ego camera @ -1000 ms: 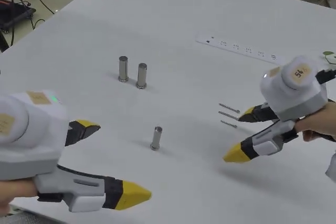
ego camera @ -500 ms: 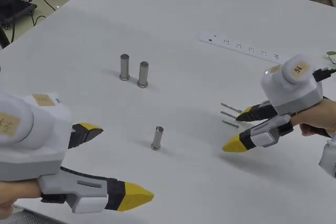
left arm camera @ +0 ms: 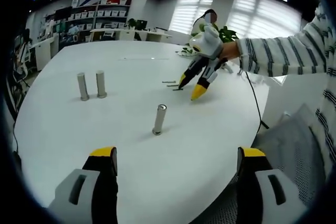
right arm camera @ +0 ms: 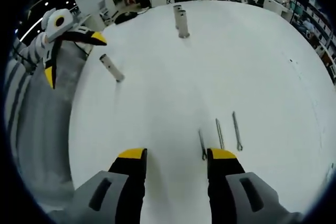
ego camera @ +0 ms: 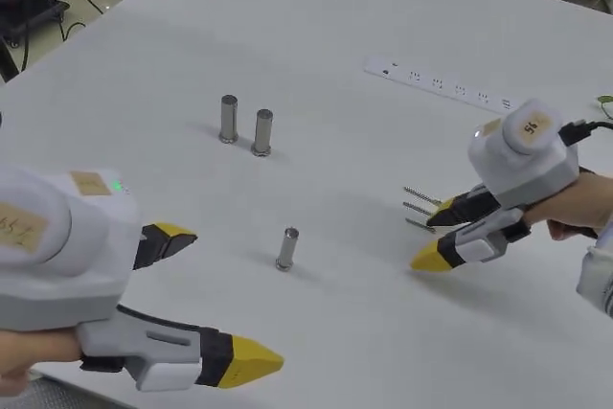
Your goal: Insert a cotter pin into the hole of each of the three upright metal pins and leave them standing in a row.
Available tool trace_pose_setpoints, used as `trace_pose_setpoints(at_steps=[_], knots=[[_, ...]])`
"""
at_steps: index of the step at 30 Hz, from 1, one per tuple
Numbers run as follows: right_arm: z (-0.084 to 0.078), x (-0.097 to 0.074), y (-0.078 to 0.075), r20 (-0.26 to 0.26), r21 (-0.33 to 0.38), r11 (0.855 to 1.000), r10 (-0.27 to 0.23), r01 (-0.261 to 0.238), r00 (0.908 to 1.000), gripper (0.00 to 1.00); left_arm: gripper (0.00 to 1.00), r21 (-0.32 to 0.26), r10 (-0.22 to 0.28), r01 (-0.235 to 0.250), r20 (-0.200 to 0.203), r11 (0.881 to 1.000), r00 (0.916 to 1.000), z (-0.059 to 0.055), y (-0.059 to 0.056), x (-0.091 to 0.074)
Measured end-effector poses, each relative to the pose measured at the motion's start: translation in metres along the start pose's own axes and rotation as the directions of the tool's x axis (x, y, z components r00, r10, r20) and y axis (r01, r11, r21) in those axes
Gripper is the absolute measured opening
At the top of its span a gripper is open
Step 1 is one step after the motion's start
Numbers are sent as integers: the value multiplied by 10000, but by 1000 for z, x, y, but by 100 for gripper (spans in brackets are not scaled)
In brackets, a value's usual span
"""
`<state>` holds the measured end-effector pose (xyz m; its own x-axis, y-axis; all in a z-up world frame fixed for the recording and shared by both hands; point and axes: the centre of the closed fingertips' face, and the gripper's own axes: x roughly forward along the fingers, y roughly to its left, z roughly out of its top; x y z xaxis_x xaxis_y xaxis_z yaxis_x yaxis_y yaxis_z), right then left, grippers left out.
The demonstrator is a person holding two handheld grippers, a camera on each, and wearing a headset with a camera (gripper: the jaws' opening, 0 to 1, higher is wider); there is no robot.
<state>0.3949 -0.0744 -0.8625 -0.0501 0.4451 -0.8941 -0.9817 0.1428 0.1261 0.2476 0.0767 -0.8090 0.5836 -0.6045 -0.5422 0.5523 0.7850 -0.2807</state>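
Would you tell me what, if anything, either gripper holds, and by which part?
Nothing is held: the left gripper and right gripper are both open, and the cotter pins lie on the table.

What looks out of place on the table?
One metal pin stands alone, apart from the other two pins side by side, so there is no row. Nothing is tipped; the three cotter pins lie side by side.

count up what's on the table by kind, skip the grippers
upright metal pins: 3
cotter pins: 3
power strip: 1
total: 7
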Motion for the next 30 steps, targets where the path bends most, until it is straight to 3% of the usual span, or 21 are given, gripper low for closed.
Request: trace_pose_setpoints(at_steps=[5,10,13,15,20,22,24,30], knots=[[-1,2,2,-359,-145,9998,-128,123,9993,44,95,-254,-222,224,72,9994,9997,0,-3,0],[-2,2,1,-605,-351,9992,-192,171,9980,39,93,-123,-188,190,180,9997,9997,5,-2,-1],[-1,3,-5,-618,209,9987,-458,472,9970,32,92,-115,-150,153,250,9998,9996,6,0,-1],[0,3,-7,-669,355,9978,-538,563,9963,28,92,-419,-209,229,467,9989,9987,9,-1,0],[-1,4,-17,-1014,-118,9937,-1123,1117,9885,15,91,-419,-175,197,508,9989,9986,9,1,3],[-1,3,-19,-1091,200,9921,-1211,1239,9866,12,91,-435,-187,211,547,9988,9983,9,1,4],[0,4,-18,-1132,1044,9852,-1243,1362,9858,12,91,-564,-232,273,709,9980,9972,11,2,4],[1,5,-19,-1377,136,9879,-1512,1545,9789,9,88,-639,-88,150,956,9978,9954,15,8,1]])
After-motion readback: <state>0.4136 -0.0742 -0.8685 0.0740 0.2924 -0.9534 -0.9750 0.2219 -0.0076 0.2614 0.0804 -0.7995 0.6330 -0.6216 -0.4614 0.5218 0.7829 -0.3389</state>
